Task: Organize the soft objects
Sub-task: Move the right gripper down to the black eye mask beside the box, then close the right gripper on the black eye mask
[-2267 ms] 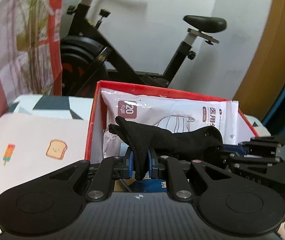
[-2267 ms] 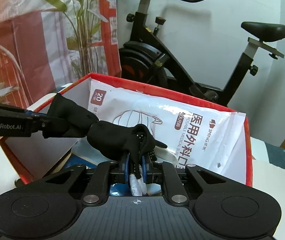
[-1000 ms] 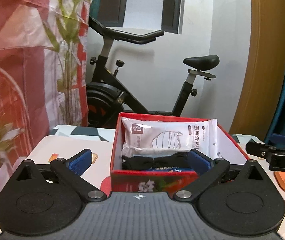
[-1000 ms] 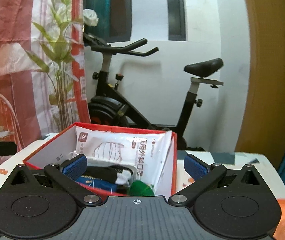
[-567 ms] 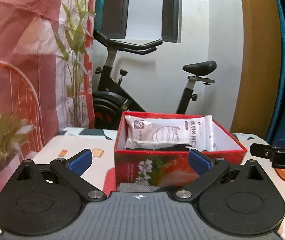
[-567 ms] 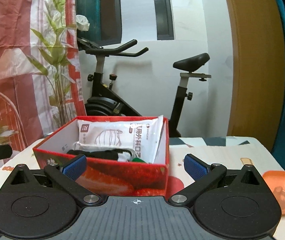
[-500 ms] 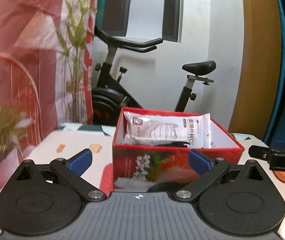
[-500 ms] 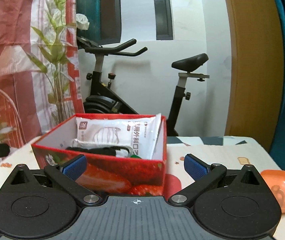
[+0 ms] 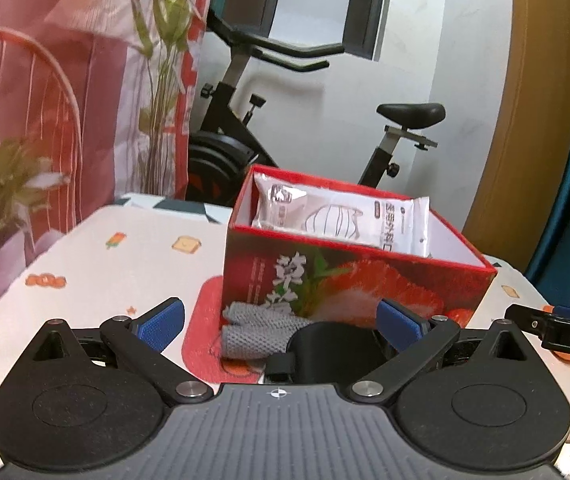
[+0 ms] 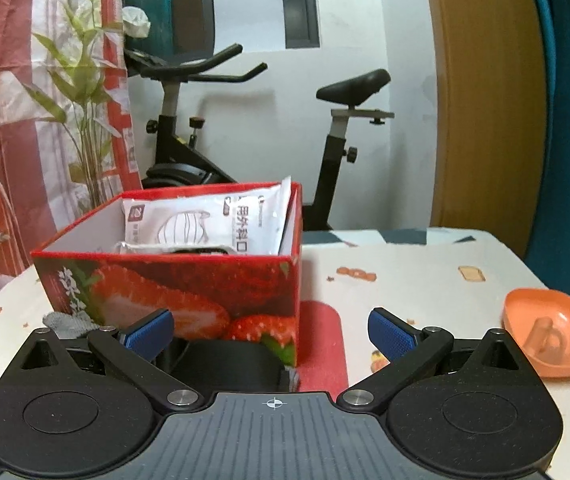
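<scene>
Your left tongs [image 9: 281,322] are wide open, with nothing between the blue pads [image 9: 163,319]. Your right tongs [image 10: 271,330] are wide open too, and they hold nothing.

Both tongs sit low over the tabletop [image 9: 125,256], in front of the red box [image 9: 349,276]. The box has strawberries and leaves printed on its side. It stands on a red mat [image 9: 201,320] on the tabletop.

Inside the box, a white pack of face masks [image 9: 341,220] stands upright and leans on the back wall. From your right side you can see a bit of something black [image 10: 193,251] lying low in the box, in front of the pack. You cannot tell what it is from here.

A gray glove [image 9: 257,328] lies on the mat outside the box, touching the box's front wall. It sits just ahead of your left tongs, between the two pads. A black band [image 9: 333,344] lies right beside the glove, close to the camera.

An orange dish [image 10: 551,332] sits on the tabletop to the right, well apart from the box.

An exercise bike [image 10: 205,120] stands behind the tabletop by the white wall, and a green plant [image 10: 81,92] stands to its left.
</scene>
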A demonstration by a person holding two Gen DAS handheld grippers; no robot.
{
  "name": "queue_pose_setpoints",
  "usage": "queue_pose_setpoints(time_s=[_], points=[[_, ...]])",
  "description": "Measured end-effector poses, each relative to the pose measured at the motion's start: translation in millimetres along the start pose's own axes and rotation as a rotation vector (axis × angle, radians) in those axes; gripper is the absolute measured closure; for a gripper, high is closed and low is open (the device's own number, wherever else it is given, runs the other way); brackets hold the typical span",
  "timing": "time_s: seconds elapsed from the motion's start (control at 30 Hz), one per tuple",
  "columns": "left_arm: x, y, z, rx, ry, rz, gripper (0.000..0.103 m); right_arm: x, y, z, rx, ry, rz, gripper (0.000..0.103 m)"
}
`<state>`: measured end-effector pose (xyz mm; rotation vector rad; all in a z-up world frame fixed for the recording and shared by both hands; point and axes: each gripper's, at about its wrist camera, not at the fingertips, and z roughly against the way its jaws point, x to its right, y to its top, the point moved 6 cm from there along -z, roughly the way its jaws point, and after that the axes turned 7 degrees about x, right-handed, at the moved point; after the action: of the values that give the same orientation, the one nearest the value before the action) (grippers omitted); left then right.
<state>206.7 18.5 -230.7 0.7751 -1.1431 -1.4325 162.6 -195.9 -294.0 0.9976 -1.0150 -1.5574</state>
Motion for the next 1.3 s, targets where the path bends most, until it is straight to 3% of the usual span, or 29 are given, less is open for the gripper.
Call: queue_pose_setpoints(time_s=[0.63, 0.93, 1.13, 1.3], points=[[-11.4, -30.2, -27.9, -0.113, 0.036, 0.031, 0.001, 3.6, -37.0, -26.9, -0.084, 0.071, -0.037, 0.001], [-12.8, -43.2, -43.3, -0.169, 0.021, 0.055, 0.002, 1.3, -52.1, -41.2, -0.135, 0.093, -0.036, 0.007], [-7.3, -53.4, -52.7, -0.200, -0.018, 0.056, 0.015, 3.4, -60.5, -49.5, -0.159, 0.094, -0.039, 0.017], [-7.9, -59.1, -63.4, -0.228, -0.048, 0.086, 0.025, 4.4, -63.8, -54.9, -0.172, 0.100, -0.045, 0.018]])
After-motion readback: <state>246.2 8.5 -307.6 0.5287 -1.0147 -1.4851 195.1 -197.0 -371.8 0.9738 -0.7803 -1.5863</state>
